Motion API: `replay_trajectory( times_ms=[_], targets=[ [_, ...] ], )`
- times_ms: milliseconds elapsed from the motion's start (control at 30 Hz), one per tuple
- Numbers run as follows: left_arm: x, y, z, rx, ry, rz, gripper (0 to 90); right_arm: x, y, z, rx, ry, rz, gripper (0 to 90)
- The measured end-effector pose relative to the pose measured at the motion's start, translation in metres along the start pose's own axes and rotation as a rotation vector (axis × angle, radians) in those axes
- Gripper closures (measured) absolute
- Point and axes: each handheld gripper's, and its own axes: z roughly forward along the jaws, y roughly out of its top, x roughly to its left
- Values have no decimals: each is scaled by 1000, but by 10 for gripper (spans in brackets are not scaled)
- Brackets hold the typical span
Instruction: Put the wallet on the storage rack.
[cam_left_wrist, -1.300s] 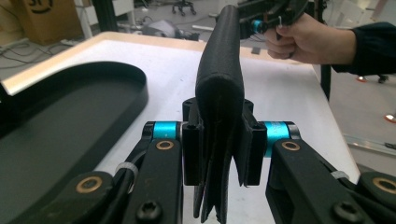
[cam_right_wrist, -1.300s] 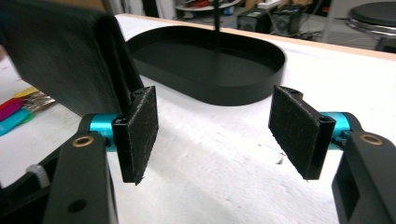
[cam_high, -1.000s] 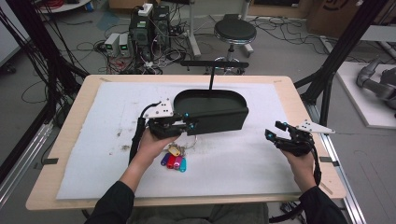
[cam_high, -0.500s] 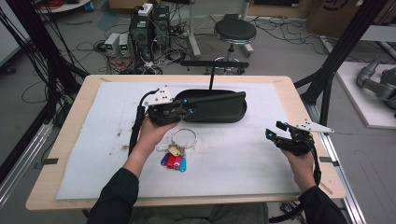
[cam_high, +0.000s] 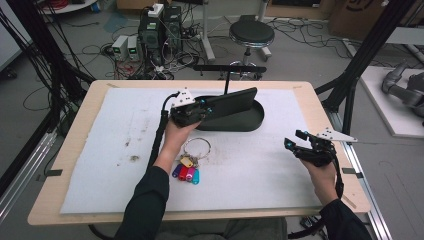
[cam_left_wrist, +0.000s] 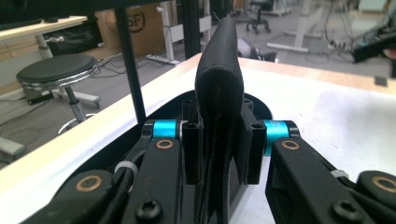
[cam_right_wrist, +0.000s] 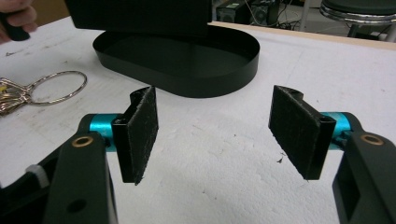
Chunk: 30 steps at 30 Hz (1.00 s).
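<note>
My left gripper (cam_high: 200, 111) is shut on one end of a black flat case (cam_high: 232, 101) and holds it over a black oval tray (cam_high: 257, 119) at mid table, the case's far end tilted up. In the left gripper view the case (cam_left_wrist: 219, 70) stands edge-on between the shut pads, above the tray (cam_left_wrist: 261, 105). A key ring (cam_high: 197, 147) with coloured tags (cam_high: 186, 172) lies on the white mat just under my left wrist. My right gripper (cam_high: 298, 145) hovers open near the table's right edge; its pads (cam_right_wrist: 140, 130) are wide apart with nothing between them, facing the tray (cam_right_wrist: 187, 60).
A white mat (cam_high: 100, 165) covers the wooden table (cam_high: 75, 150). A black post (cam_high: 226, 80) on a bar stands just behind the tray. The key ring (cam_right_wrist: 60, 86) lies left of the tray in the right gripper view.
My left gripper has carried the black case from low beside the tray up and toward the far side, and the case now tilts above the tray. The right gripper has stayed put.
</note>
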Motion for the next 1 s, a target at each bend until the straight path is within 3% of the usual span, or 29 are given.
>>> replay_trajectory(
  times_ms=[167,400,733,867,1000],
  targets=[
    [7,-11,14,-3,26,-51,752,0,0,1,8,2,-2,341],
    [9,-18,30,72,52,-52,753,0,-1,3,13,-2,-2,343],
    [16,-25,32,68,37,-64,752,0,0,4,11,-3,-8,345],
    [20,-28,30,91,42,-89,748,0,-1,4,13,-1,-7,345],
    [21,-29,30,110,50,-73,746,0,-1,4,14,-1,-5,345]
  ],
)
